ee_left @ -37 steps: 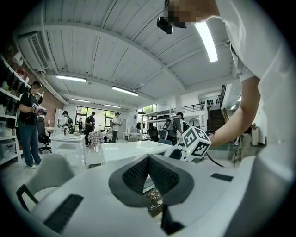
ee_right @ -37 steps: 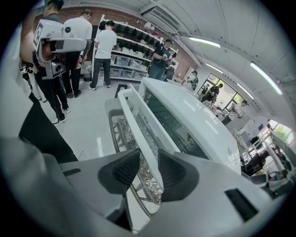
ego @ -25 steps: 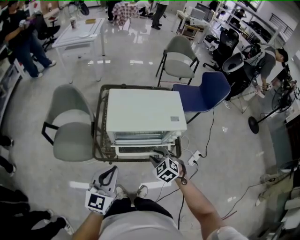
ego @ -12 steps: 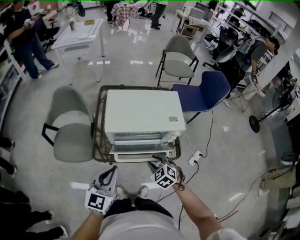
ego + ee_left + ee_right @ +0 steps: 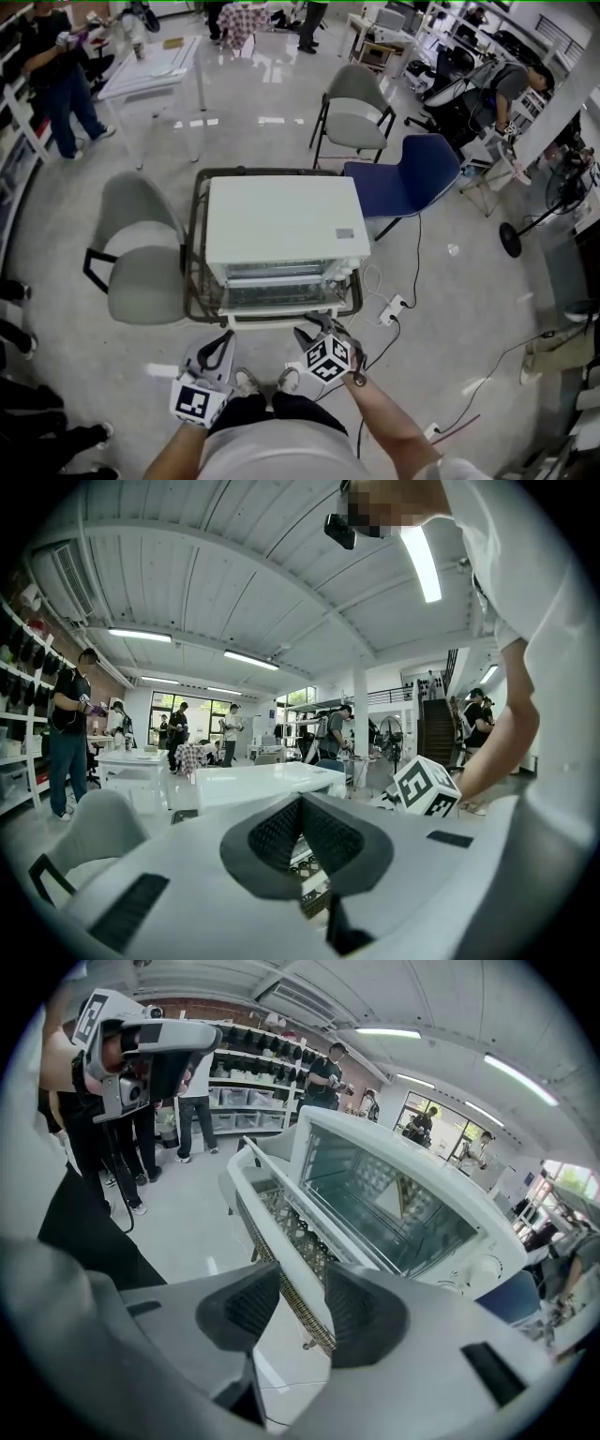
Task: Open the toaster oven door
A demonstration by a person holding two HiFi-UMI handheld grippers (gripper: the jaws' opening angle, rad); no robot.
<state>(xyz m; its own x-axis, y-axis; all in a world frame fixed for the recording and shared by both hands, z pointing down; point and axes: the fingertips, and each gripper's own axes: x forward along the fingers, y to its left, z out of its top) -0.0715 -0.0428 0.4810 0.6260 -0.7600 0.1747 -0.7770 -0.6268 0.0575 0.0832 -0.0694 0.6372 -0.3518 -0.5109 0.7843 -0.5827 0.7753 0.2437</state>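
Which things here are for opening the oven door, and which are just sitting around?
For the job:
white toaster oven; its white door handle, between the right gripper's jaws, which have just been opening.

Just around:
shut left gripper; brown woven table underneath; grey chair at left; grey chair behind; blue chair; white power strip.

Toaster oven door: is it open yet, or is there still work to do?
Mostly done, it seems: the door is swung down, baring the rack. In hand: the right tongs straddle its front edge, jaws just opening, not pinching. Remaining: probably only pulling clear. The left tongs are shut, empty.
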